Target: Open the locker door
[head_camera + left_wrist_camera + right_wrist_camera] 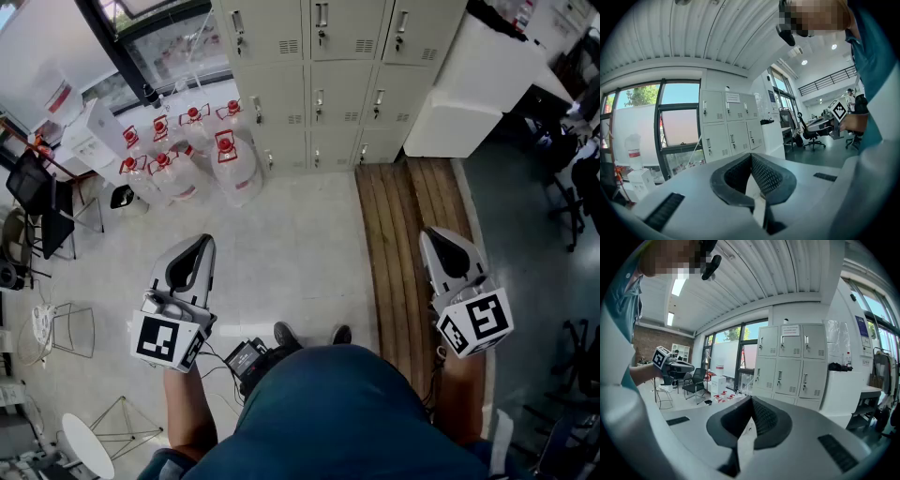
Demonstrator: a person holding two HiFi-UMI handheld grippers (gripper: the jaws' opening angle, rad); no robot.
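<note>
The bank of grey lockers [319, 75] stands at twelve o'clock in the head view, every door flush and closed, well apart from both grippers. The left gripper [201, 244] is held out at about eight o'clock, its jaws pressed together with tips meeting and nothing between them. Its own view faces the lockers, which stand beside a window [679, 126]. The right gripper [437, 236] hangs at four o'clock above a strip of wooden floor boards [403, 225], jaws likewise closed tight and empty. A cluster of red-capped water jugs [234, 167] sits at eleven o'clock against the lockers, and a white cabinet [473, 89] stands at one o'clock just beside them.
</note>
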